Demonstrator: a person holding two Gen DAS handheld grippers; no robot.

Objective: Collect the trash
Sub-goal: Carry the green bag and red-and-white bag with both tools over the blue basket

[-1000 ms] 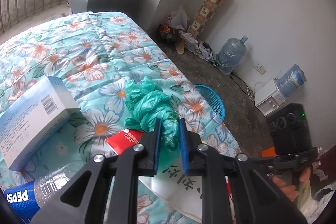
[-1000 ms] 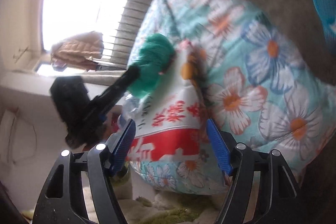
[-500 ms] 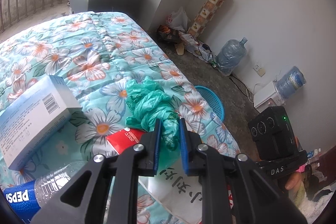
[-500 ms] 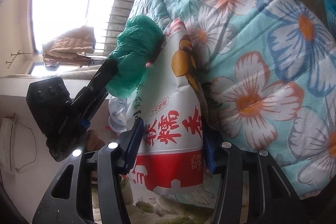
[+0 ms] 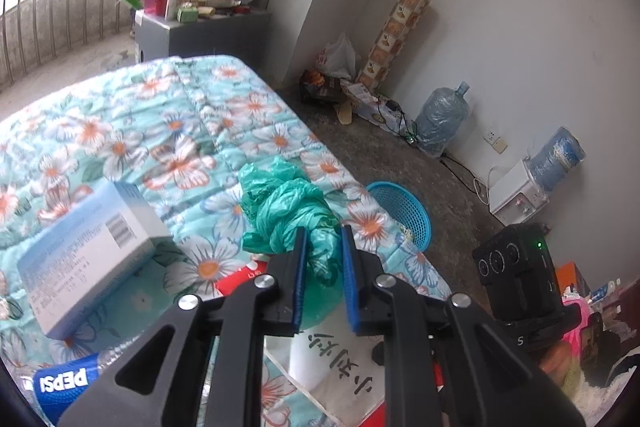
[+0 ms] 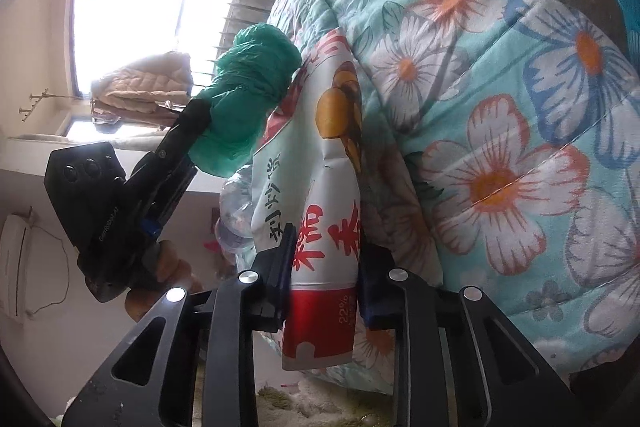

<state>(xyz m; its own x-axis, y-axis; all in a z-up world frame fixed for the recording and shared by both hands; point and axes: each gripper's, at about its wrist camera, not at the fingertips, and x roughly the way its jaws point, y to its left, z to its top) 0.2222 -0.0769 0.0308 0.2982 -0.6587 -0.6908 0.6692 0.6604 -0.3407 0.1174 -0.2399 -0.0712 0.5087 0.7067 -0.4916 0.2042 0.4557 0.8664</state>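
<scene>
Setting: bedroom, floral quilt [image 5: 160, 131] over a bed, concrete floor, blue basket [image 5: 404, 211] on the floor at 3 o'clock of the bed edge.
Left gripper [image 5: 322, 259]: jaws pinching a crumpled green plastic bag [image 5: 288, 211].
Right gripper [image 6: 326, 267]: jaws closing on a white-and-red snack packet [image 6: 320, 211], which stands between them.
Packet axis: long, running 12 to 6 o'clock in the right wrist view, lower end between the jaws.
Nearer hand: right.
Other trash: Pepsi bottle [image 5: 64, 383], carton [image 5: 88, 259].
</scene>
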